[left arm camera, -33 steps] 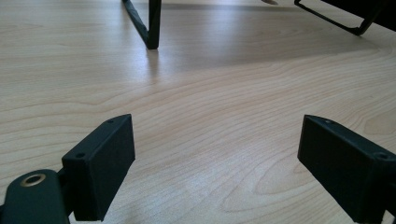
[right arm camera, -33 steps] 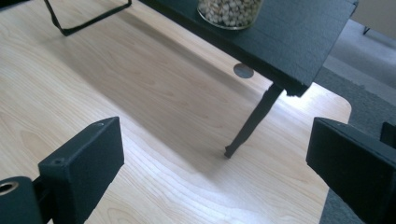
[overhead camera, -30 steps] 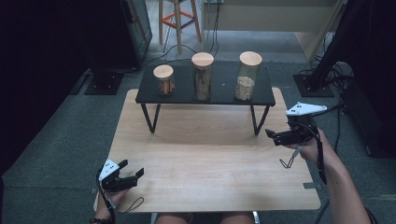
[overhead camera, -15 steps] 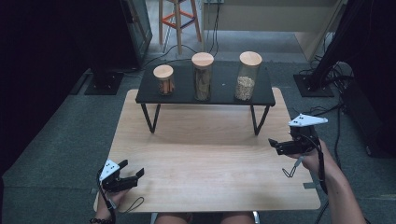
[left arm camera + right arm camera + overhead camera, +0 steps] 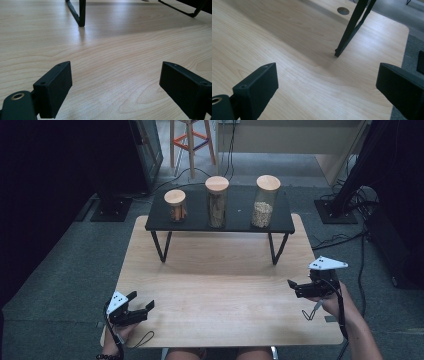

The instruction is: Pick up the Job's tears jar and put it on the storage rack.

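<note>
- We hold the left gripper (image 5: 142,309) low over the near left corner of the desk (image 5: 220,285); in the left gripper view its fingers (image 5: 53,87) stand wide apart with nothing between them.
- We hold the right gripper (image 5: 296,289) near the right edge of the desk, and in the right gripper view its fingers (image 5: 257,90) are likewise spread wide and grip nothing.
- The three jars stand in a row on the black shelf (image 5: 200,222) at the far side of the desk: a short jar (image 5: 175,206) at the left, a tall jar (image 5: 217,202) in the middle, and a grain jar (image 5: 264,201) at the right, each with a wooden lid, all well apart from both grippers.
- The shelf is raised on thin legs, so a careless reach could knock a leg (image 5: 352,27) and shake the whole row.
- The tall jars look top-heavy; a push high on the glass could tip one into its neighbour or off the back of the shelf.
- Glass is smooth, so a grip that closes off-centre may let a jar slip or twist.
- We cannot quite tell from the high view how tightly the lids sit; a lift by the lid might leave the jar behind.
- The trailing cable (image 5: 312,310) of the right gripper could drag across the desk edge.
</note>
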Action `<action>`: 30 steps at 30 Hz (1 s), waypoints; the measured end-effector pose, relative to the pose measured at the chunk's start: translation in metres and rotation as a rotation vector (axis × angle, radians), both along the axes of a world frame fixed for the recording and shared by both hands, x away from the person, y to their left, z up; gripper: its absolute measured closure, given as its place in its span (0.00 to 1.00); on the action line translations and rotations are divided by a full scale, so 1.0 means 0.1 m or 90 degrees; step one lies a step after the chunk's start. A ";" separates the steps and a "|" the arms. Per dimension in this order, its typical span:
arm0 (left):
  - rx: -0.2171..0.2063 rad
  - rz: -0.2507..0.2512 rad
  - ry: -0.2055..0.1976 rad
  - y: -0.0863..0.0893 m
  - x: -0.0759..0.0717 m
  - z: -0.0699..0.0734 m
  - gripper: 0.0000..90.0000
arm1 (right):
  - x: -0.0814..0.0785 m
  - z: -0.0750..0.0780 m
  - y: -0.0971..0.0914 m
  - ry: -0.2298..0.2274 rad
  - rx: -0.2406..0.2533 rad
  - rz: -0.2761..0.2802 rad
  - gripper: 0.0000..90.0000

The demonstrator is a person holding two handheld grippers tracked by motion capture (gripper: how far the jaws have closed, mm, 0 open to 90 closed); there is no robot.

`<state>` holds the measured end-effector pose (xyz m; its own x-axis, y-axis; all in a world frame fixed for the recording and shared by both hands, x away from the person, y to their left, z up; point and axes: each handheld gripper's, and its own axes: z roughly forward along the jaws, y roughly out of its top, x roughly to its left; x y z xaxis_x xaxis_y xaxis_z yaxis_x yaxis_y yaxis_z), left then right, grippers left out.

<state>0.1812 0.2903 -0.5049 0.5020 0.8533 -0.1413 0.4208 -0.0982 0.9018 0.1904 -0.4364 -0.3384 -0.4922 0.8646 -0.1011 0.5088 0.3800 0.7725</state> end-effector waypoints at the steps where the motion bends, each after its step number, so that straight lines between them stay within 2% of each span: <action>1: 0.001 0.000 0.000 0.00 0.00 0.00 0.12 | -0.01 -0.02 0.00 0.000 0.002 -0.001 0.04; 4: 0.002 0.000 0.001 -0.01 0.00 0.00 0.12 | -0.03 -0.09 -0.02 0.002 0.009 -0.002 0.04; 18: 0.008 -0.002 -0.002 -0.02 0.00 0.00 0.12 | -0.09 -0.40 -0.03 0.014 -0.004 -0.021 0.04; 30: 0.011 -0.002 0.001 -0.03 0.00 0.01 0.12 | -0.16 -0.69 -0.10 0.022 0.012 -0.036 0.04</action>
